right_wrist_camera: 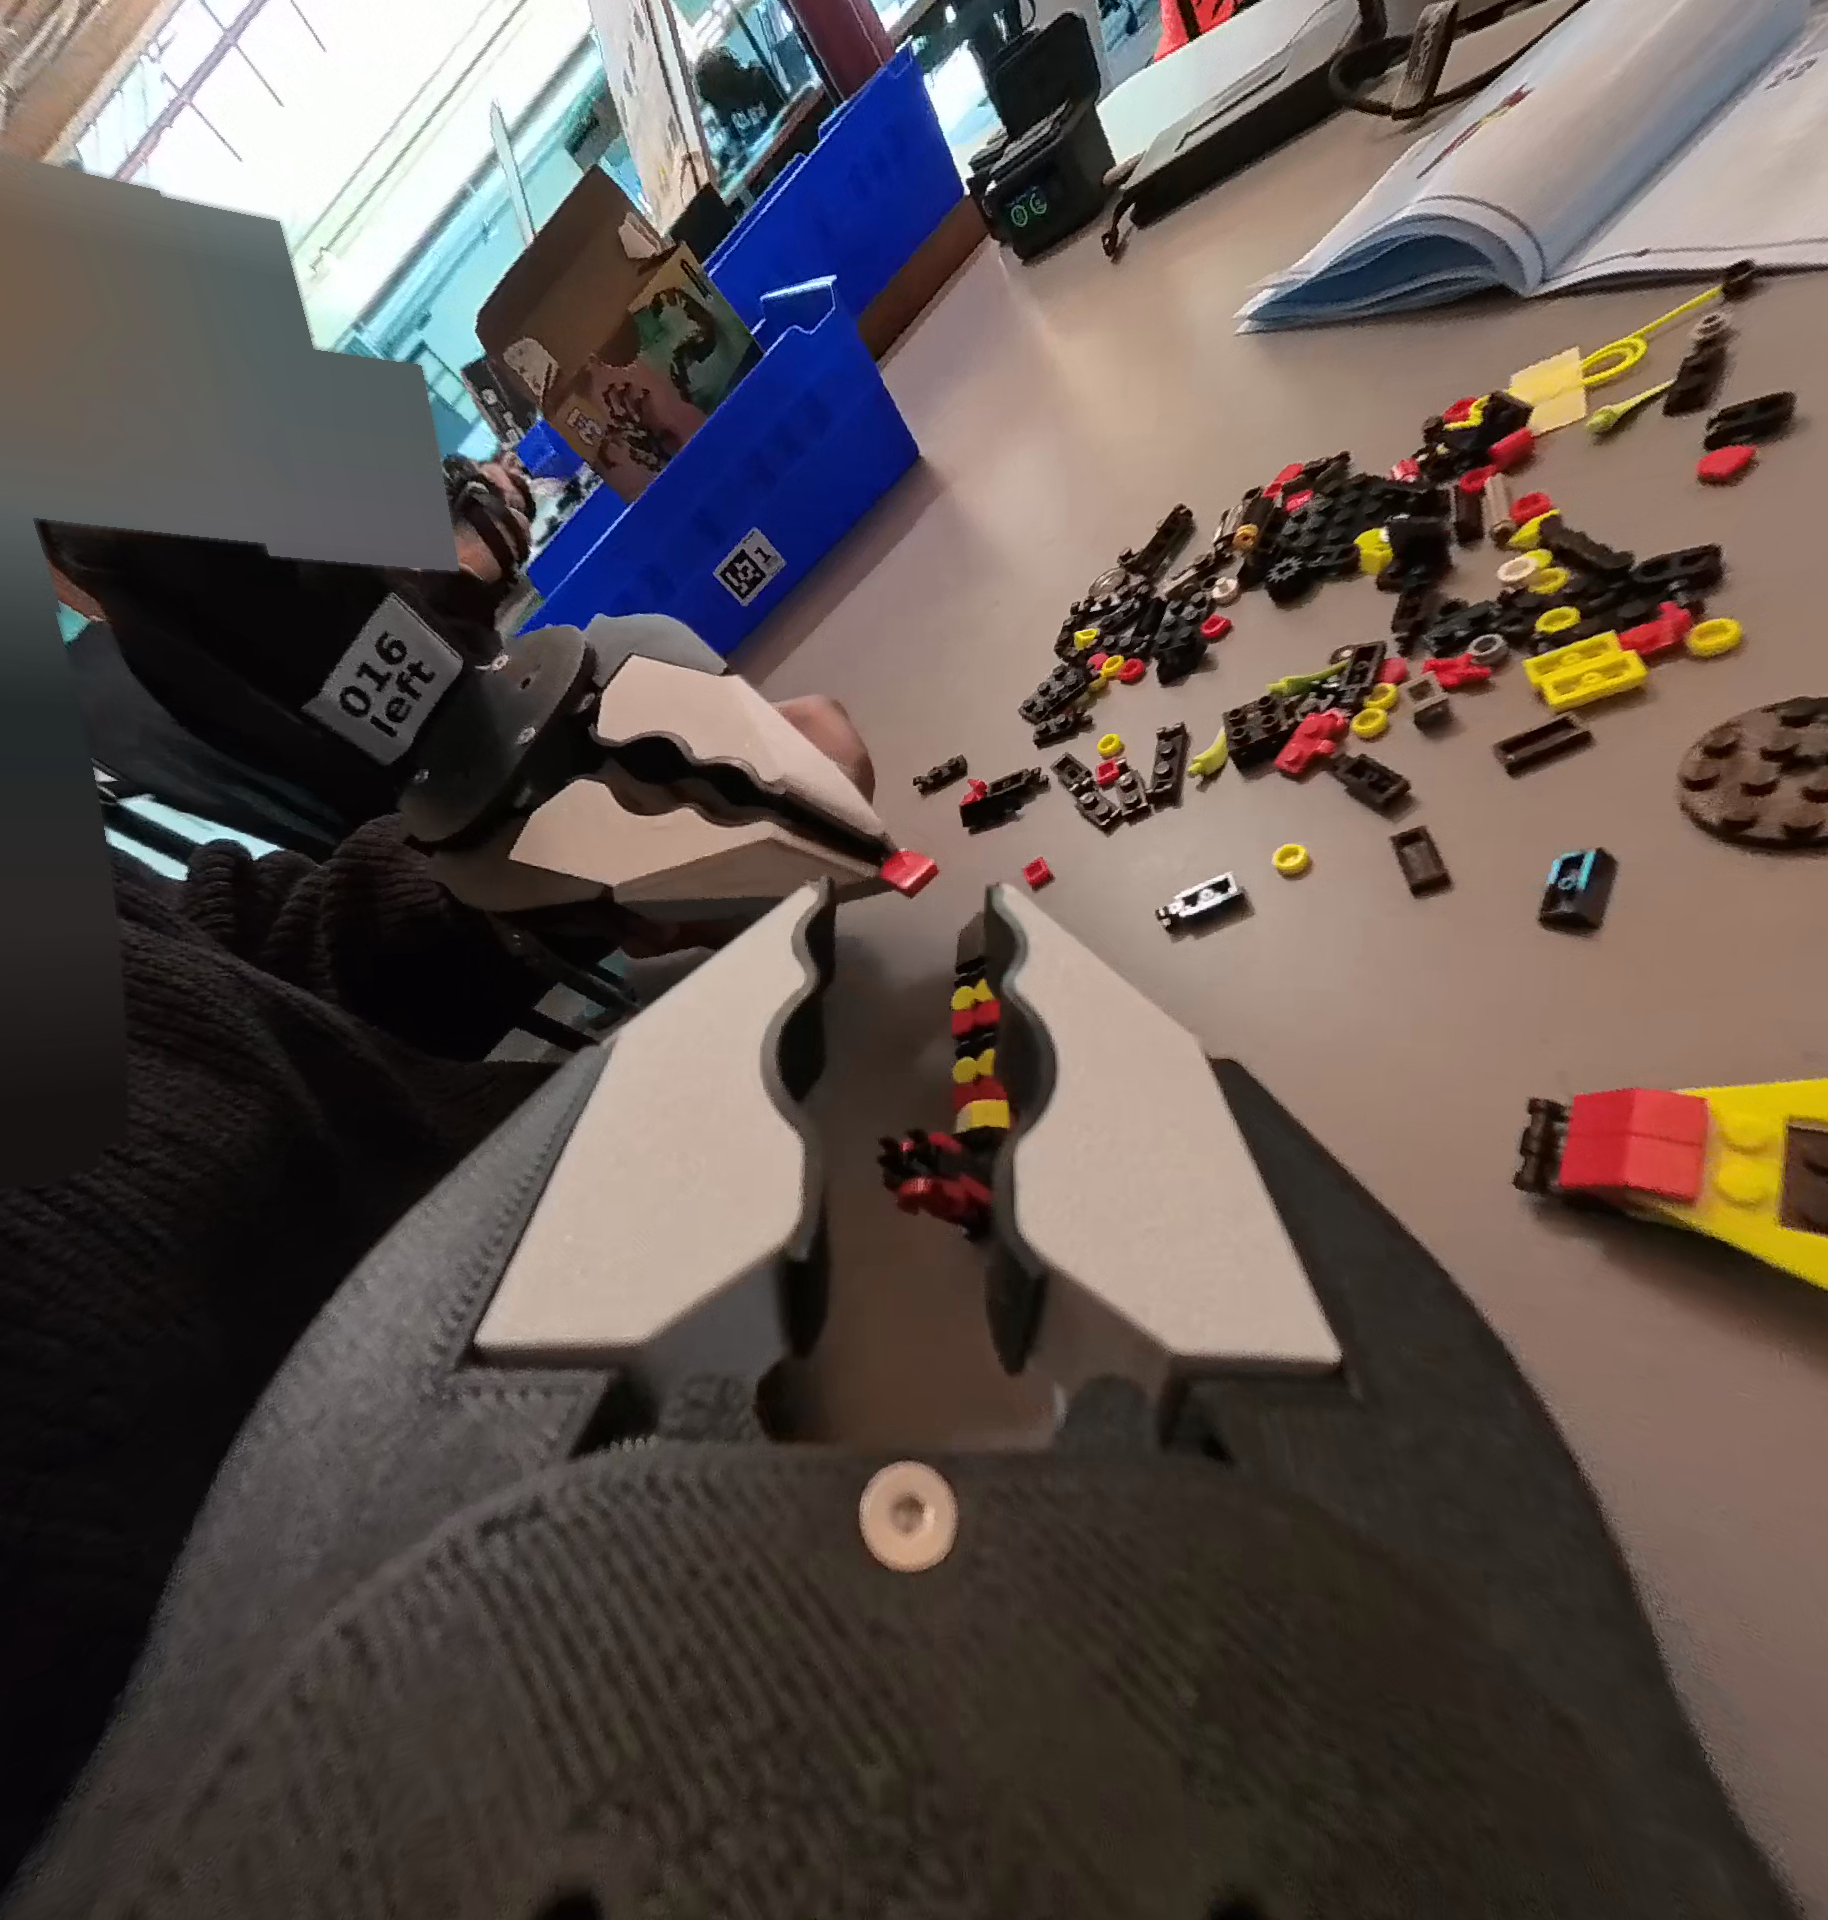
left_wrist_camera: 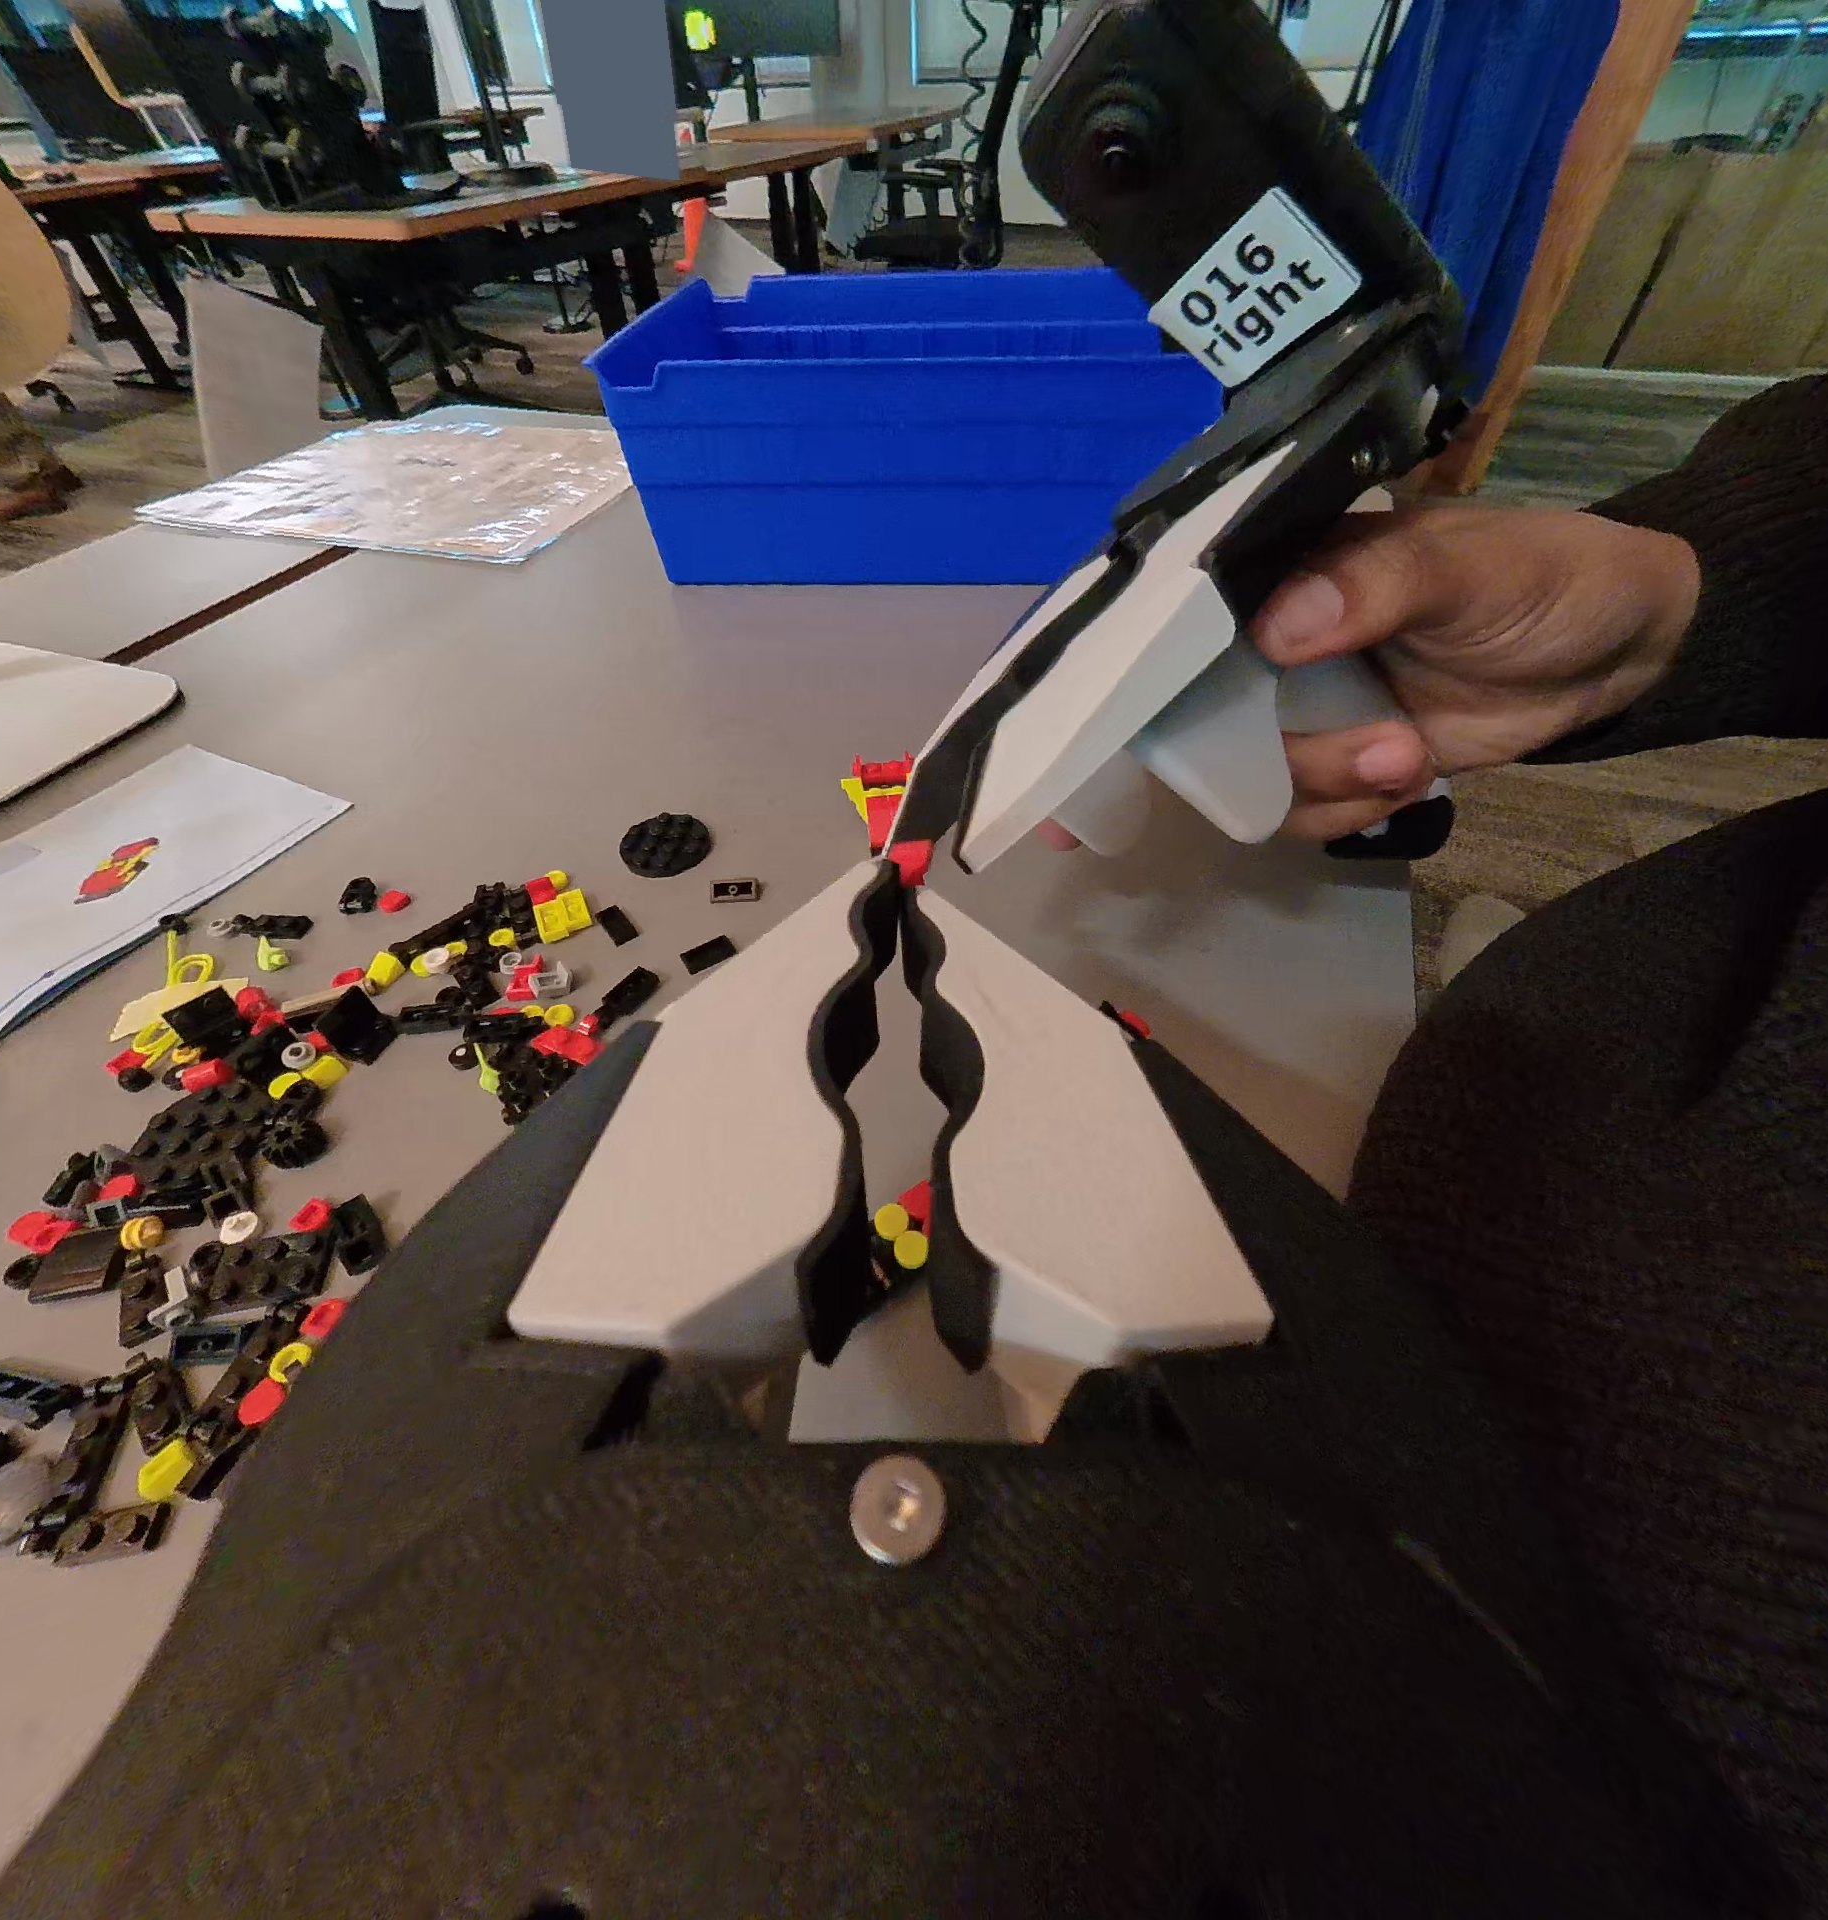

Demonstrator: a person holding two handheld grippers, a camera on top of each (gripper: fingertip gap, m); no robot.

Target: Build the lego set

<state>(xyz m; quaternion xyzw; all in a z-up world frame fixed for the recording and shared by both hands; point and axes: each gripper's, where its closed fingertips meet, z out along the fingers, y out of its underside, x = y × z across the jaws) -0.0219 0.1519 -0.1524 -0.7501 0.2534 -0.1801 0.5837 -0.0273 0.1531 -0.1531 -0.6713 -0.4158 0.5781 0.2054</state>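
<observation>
My left gripper [left_wrist_camera: 897, 891] is shut on a small red lego piece [left_wrist_camera: 911, 860] and holds it at its fingertips above the table. It also shows in the right wrist view [right_wrist_camera: 877, 857] with the red piece [right_wrist_camera: 910, 871]. My right gripper [right_wrist_camera: 905, 906] is open and empty, its tips right next to the red piece; in the left wrist view it [left_wrist_camera: 941, 831] comes in from the upper right. A small black, yellow and red sub-build [right_wrist_camera: 977, 1049] lies on the table under the right gripper's jaws. A yellow and red wing build [right_wrist_camera: 1720, 1174] lies to the right.
A pile of loose black, red and yellow pieces [left_wrist_camera: 266, 1091] covers the table's left side, with a black round plate [left_wrist_camera: 666, 842] beside it. An open instruction booklet [left_wrist_camera: 110, 883] lies at the far left. A blue bin [left_wrist_camera: 889, 436] stands at the back. My two grippers' fingertips are within a few centimetres of each other.
</observation>
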